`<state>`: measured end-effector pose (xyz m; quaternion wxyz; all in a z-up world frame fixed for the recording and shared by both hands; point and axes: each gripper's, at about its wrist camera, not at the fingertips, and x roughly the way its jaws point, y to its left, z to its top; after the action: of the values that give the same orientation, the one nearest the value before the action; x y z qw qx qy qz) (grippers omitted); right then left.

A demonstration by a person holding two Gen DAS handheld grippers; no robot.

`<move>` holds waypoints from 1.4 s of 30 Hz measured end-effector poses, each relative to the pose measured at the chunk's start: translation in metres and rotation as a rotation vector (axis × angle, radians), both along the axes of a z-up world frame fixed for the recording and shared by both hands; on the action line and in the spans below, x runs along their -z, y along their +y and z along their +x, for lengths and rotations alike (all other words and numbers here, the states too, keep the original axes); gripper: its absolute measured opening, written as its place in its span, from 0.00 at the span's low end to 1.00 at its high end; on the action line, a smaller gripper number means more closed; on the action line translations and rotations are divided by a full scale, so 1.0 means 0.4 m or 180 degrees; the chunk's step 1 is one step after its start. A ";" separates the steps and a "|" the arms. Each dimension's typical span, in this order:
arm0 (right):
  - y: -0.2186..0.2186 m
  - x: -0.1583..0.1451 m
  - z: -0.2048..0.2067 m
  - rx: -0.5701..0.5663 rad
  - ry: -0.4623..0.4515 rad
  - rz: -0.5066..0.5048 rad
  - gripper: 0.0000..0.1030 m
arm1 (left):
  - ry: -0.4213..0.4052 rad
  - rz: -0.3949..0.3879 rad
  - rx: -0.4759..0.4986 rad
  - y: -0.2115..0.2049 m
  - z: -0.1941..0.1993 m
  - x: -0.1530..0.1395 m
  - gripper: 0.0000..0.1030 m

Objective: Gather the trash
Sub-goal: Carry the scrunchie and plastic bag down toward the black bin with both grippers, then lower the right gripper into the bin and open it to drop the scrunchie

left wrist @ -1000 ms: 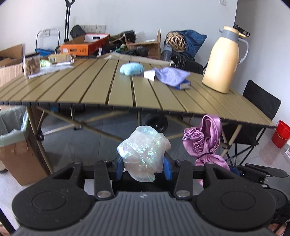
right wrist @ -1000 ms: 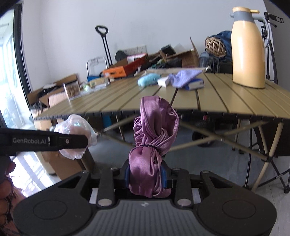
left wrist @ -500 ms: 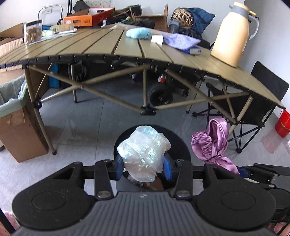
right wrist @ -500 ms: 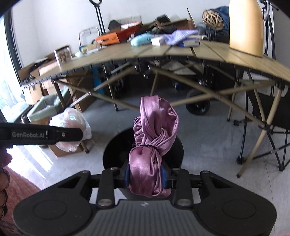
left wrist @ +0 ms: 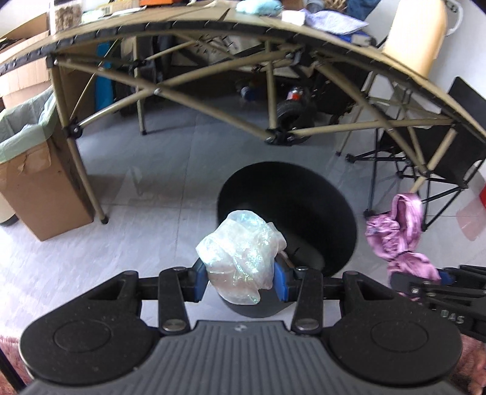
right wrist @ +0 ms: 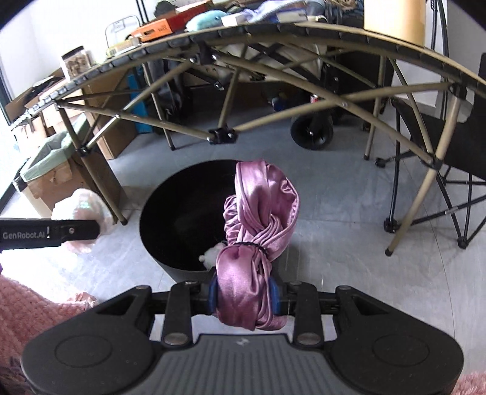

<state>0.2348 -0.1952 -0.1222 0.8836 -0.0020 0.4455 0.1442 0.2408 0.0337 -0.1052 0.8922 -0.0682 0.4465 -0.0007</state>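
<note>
My left gripper (left wrist: 240, 281) is shut on a crumpled clear plastic bag (left wrist: 240, 258) and holds it above the near rim of a round black trash bin (left wrist: 303, 197) on the floor. My right gripper (right wrist: 243, 293) is shut on a knotted pink satin cloth (right wrist: 258, 231) and holds it over the near right rim of the same bin (right wrist: 182, 206). A small white scrap (right wrist: 211, 253) lies inside the bin. The cloth also shows in the left wrist view (left wrist: 398, 237), and the bag in the right wrist view (right wrist: 82, 206).
A folding slatted table (left wrist: 273, 27) stands beyond the bin, its crossed legs (left wrist: 273, 136) close behind it. A cardboard box with a green liner (left wrist: 27, 145) stands at the left. A black folding chair (right wrist: 449, 145) is at the right.
Both grippers have dropped from table height and tilted down toward the floor. The black bin has come into view and now lies under both held items.
</note>
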 end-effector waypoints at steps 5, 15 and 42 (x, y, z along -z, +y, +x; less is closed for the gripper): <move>-0.017 0.032 0.017 0.0100 0.0157 -0.0036 0.30 | 0.0180 0.0031 -0.0144 0.030 0.018 0.040 0.42; -0.034 0.094 0.049 0.0294 0.0479 -0.0144 0.30 | 0.0404 0.0039 -0.0217 0.053 0.041 0.082 0.42; 0.088 0.093 0.162 0.0083 0.0415 -0.0235 0.30 | 0.0876 -0.0034 -0.0458 0.130 0.101 0.153 0.42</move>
<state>0.2997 -0.1601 -0.1594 0.8538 -0.0194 0.5072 0.1160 0.2811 0.0857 -0.1664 0.8199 -0.1043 0.5585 0.0702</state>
